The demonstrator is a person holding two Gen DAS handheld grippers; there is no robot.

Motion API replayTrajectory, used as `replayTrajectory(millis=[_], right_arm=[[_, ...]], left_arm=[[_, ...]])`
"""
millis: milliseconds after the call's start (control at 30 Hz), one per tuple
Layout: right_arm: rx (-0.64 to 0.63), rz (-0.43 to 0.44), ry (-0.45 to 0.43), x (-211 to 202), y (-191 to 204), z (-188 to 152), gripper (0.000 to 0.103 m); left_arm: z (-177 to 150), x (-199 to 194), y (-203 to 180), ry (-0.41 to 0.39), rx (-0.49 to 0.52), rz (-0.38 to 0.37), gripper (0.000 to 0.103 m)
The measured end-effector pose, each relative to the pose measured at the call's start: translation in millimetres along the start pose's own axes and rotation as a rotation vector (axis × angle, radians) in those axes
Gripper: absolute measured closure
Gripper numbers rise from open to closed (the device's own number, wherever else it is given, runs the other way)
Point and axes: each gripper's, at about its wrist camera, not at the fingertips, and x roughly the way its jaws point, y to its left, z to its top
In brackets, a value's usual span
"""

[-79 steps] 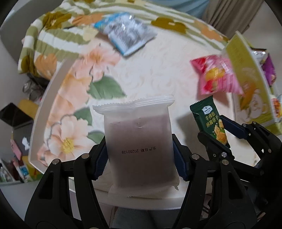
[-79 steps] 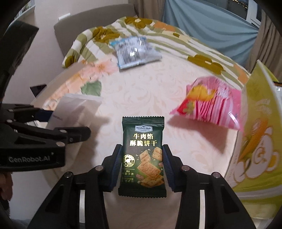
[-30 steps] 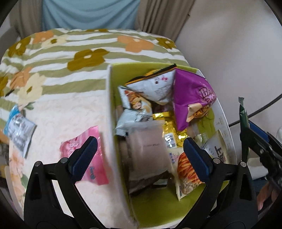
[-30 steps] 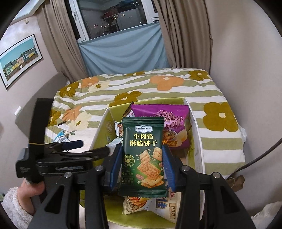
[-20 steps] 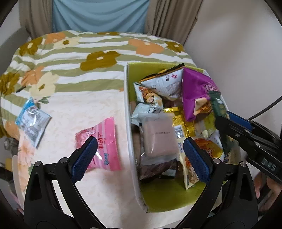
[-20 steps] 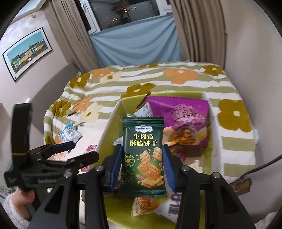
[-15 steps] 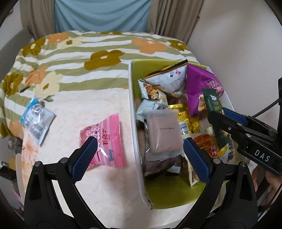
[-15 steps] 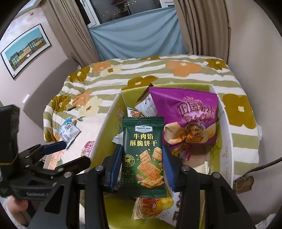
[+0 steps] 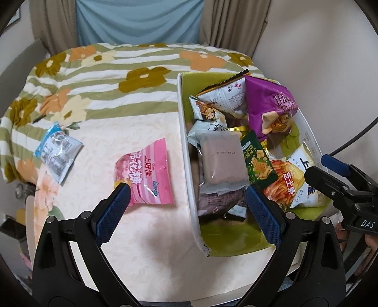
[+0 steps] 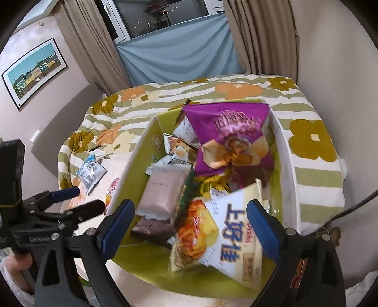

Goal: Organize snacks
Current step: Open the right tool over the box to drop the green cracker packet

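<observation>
Table (image 9: 146,248), covered by a cream patterned cloth, fills the lower half of the left wrist view; a striped floral cloth (image 9: 113,78) is seen across the upper part, under a blue curtain (image 9: 139,21) flanked by beige drapes. A framed picture (image 10: 33,70) is seen upper left in the right wrist view.

Green snack box (image 9: 183,132) with white walls is placed right of centre in the left wrist view, centre in the right wrist view (image 10: 132,170). It is packed with packets: purple bag (image 9: 267,104) at its upper right, white-and-yellow stick-snack bag (image 9: 290,179) at its lower right, brownish clear-wrapped packet (image 9: 222,163) at its centre.

Green cracker packet (image 9: 257,160) is seen lying in the box, between the brownish packet and the stick-snack bag, touching both. In the right wrist view it is mostly hidden, only a dark green edge (image 10: 186,191) showing, blurred.

Right gripper (image 10: 189,226): jaws are opening, spread wide, nothing pressed between the pads; the stick-snack bag (image 10: 226,231) is framed between them, the green packet up-frame of the pads, released.

Left gripper (image 9: 186,210): jaws spread wide, nothing gripped. The box's left wall is straddled in frame.

Outside the box, on the cream cloth: pink candy bag (image 9: 144,172) just left of the wall, near the left pad; blue-and-clear packet (image 9: 56,151) further left, well apart.
</observation>
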Motion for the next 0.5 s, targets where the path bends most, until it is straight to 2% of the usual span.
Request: replayTrajectory(millis=[133,267,500], right_arm=[[-0.029,-0.017,-0.024,-6,3,-2,0.008],[-0.021,-0.003,-0.003,-7,6,0,0.008],[-0.058,0.011,-0.029,-20,31,8,0.008]], left_arm=[[-3,-13,-1,-0.021,0.009,0.017,0.006],[-5,-26,6,-0.035,0.005,0.049,0.006],[-18,-61,45,-0.081,-0.06,0.107,0.006]])
